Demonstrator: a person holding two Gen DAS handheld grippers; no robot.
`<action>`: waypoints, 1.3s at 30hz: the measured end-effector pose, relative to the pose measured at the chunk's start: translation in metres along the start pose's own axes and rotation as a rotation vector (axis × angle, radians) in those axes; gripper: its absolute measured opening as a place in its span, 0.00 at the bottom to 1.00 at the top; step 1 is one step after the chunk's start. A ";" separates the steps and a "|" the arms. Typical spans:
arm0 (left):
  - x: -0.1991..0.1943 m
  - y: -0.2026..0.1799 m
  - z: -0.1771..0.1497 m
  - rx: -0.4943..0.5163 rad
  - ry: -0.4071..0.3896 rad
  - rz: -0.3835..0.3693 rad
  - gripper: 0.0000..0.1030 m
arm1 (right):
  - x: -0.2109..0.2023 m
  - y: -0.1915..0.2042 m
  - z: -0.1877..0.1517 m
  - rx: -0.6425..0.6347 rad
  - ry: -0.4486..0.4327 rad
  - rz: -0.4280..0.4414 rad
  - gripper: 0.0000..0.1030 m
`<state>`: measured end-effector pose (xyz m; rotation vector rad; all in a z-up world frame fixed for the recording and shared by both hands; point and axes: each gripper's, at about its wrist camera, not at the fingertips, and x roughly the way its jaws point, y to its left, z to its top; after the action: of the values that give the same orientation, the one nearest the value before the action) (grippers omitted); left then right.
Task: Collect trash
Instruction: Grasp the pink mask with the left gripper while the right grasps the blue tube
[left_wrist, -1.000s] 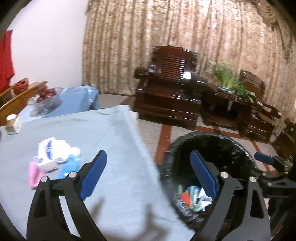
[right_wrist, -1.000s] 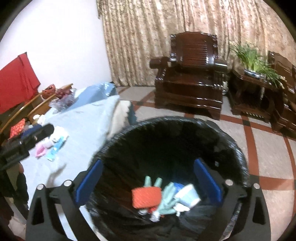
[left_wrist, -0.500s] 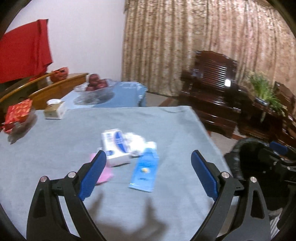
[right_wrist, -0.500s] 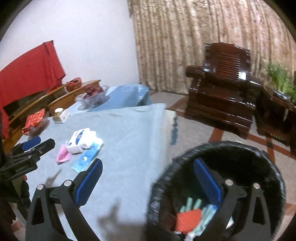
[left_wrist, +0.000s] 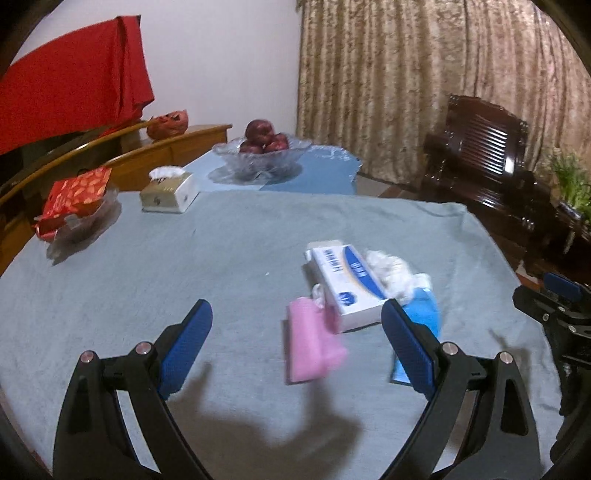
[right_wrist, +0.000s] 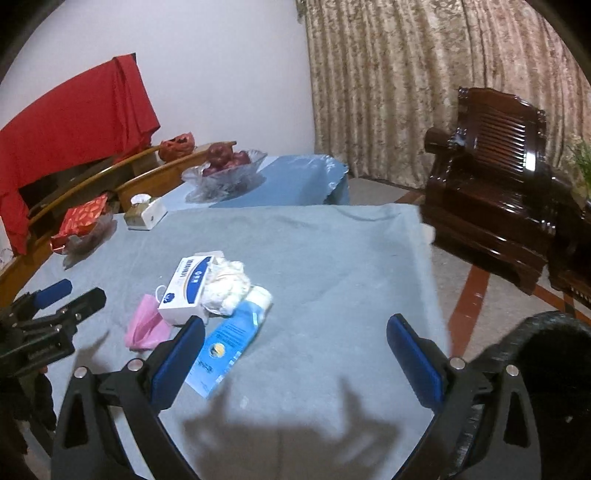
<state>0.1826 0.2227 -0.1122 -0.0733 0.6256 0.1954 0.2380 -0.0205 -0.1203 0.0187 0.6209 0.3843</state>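
Observation:
A small pile of trash lies on the grey-blue tablecloth (left_wrist: 184, 280): a pink face mask (left_wrist: 312, 343), a white and blue box (left_wrist: 347, 282), crumpled white tissue (left_wrist: 393, 273) and a blue packet (left_wrist: 424, 321). The same pile shows in the right wrist view: mask (right_wrist: 144, 326), box (right_wrist: 188, 286), tissue (right_wrist: 229, 286), packet (right_wrist: 231, 341). My left gripper (left_wrist: 295, 343) is open and empty, hovering just before the mask. My right gripper (right_wrist: 295, 350) is open and empty, right of the packet. The black-lined bin (right_wrist: 546, 373) stands off the table's right edge.
A glass bowl of apples (left_wrist: 262, 149), a tissue box (left_wrist: 168, 190) and a red packet on a glass dish (left_wrist: 75, 201) sit at the table's far side. A dark wooden armchair (right_wrist: 491, 173) stands on the floor to the right.
Both grippers have swung left from above the bin to over the table. The trash pile now lies close before the left gripper; the bin has slid to the right edge.

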 end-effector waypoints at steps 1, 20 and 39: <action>0.005 0.003 -0.002 -0.003 0.008 0.007 0.88 | 0.005 0.002 0.000 -0.002 0.006 -0.001 0.93; 0.054 0.022 -0.016 -0.019 0.099 0.016 0.85 | 0.085 0.030 -0.015 0.029 0.201 0.061 0.43; 0.065 0.018 -0.019 -0.029 0.123 0.012 0.84 | 0.092 0.031 -0.019 0.094 0.260 0.132 0.25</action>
<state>0.2198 0.2486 -0.1663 -0.1101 0.7462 0.2126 0.2849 0.0397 -0.1841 0.1011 0.8974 0.4898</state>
